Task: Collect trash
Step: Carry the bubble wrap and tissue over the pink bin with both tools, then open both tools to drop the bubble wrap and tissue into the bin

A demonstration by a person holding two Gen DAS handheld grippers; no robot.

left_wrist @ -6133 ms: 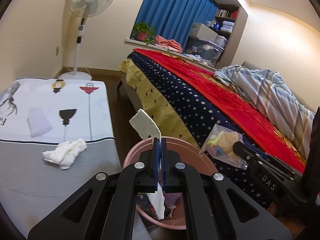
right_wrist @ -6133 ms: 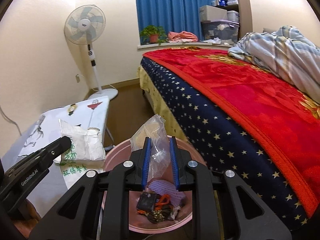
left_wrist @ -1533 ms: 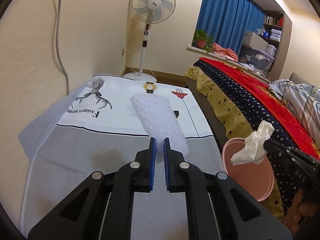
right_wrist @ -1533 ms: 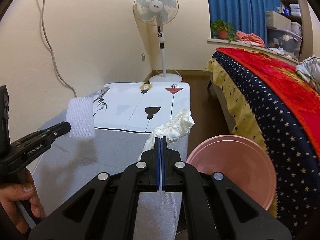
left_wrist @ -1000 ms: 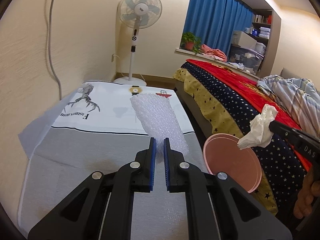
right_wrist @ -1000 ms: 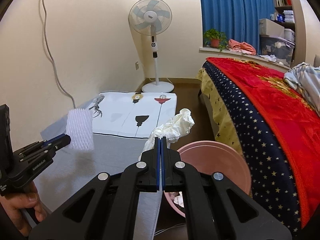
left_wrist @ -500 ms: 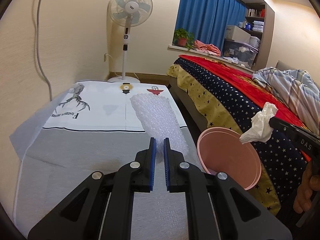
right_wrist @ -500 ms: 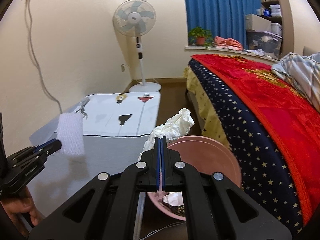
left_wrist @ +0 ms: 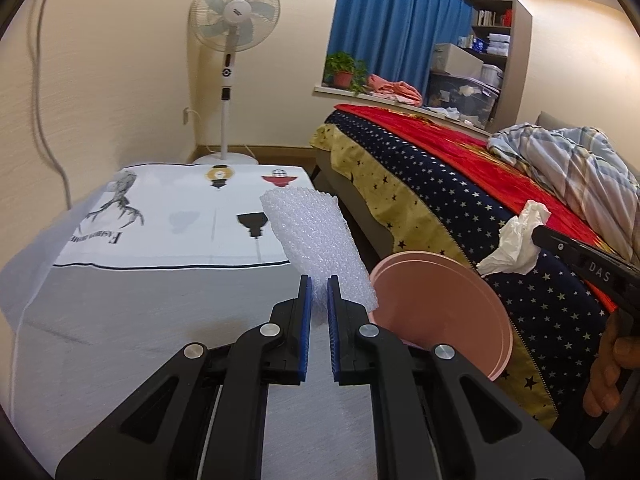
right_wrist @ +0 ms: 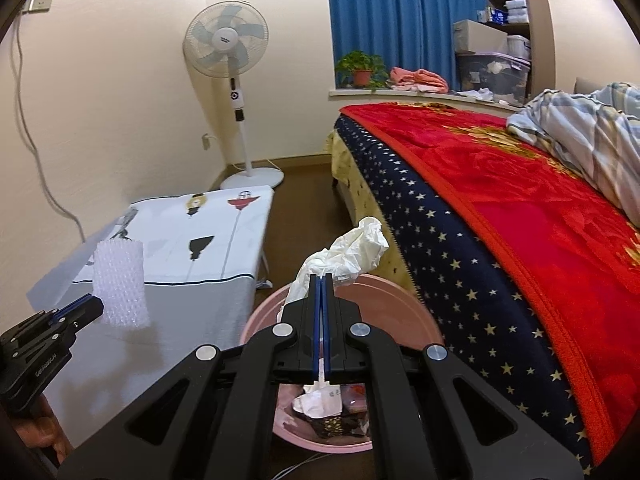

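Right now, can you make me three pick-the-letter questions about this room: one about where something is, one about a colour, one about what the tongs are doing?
1. Where is the pink bin?
A) on the bed
B) on the floor between table and bed
C) on the windowsill

2. What colour are the curtains?
A) blue
B) green
C) yellow

3. What do the right tongs hold?
A) nothing
B) a book
C) a crumpled white tissue

Answers:
1. B, it stands beside the cloth-covered table, below the bed edge.
2. A, they hang blue by the window.
3. C, the tongs are shut on it above the bin.
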